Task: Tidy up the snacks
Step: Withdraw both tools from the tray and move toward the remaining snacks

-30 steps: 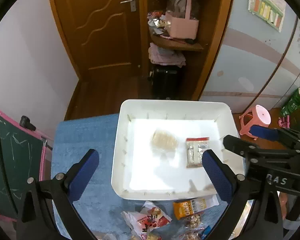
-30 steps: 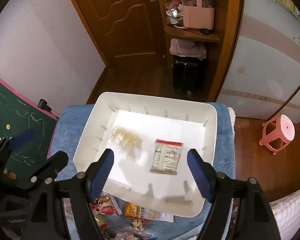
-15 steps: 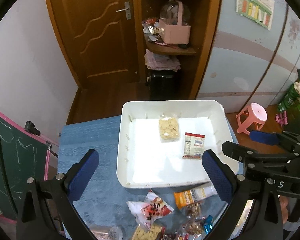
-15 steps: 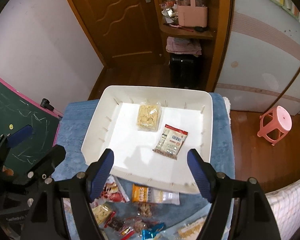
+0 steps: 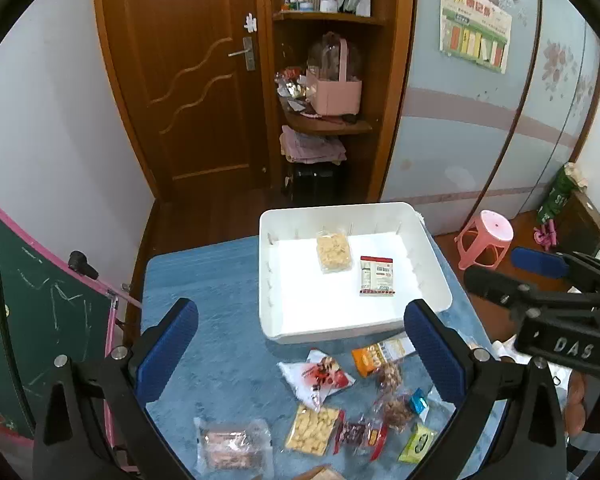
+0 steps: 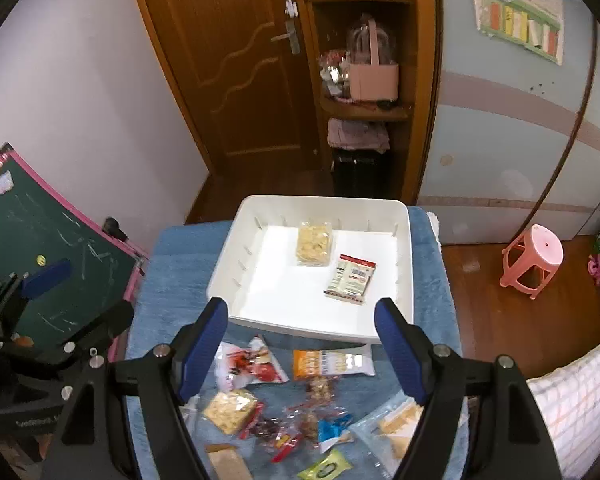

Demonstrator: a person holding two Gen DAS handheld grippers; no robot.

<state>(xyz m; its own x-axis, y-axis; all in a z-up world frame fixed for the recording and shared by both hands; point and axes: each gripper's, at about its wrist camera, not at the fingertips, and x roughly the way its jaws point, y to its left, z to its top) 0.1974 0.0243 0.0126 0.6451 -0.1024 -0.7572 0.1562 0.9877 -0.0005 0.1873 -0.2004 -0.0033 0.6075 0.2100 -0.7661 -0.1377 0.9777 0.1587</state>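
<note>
Both of your tongs stand wide with nothing between the pads. Your left gripper [image 5: 300, 356] hangs over the blue cloth [image 5: 220, 280], and your right gripper [image 6: 302, 350] hangs over the near edge of the snack pile; each one shows at the side of the other's view.

Nearest you, loose packets are scattered on the cloth: a clear pack of yellow crackers [image 6: 230, 404], a green sachet [image 6: 326, 468], a small blue-wrapped sweet [image 6: 332, 428] and a dark red wrapper [image 5: 360, 436]. A little farther lie a white bag with red fruit print [image 6: 250, 364] and an orange-and-white bar [image 6: 332, 362] — the bar sits just beside the front wall of the white tray [image 6: 404, 280].

Inside the tray two snacks lie flat and apart: a clear bag of pale puffs [image 6: 314, 244] toward the far wall, and a red-topped printed packet [image 6: 350, 278] to its right, closer to you.

Beyond the table you have a green chalkboard [image 6: 40, 236] on the left, a pink stool [image 6: 534, 256] on the right — and at the back a wooden door [image 5: 192, 80] beside shelves holding a pink basket [image 5: 336, 92].
</note>
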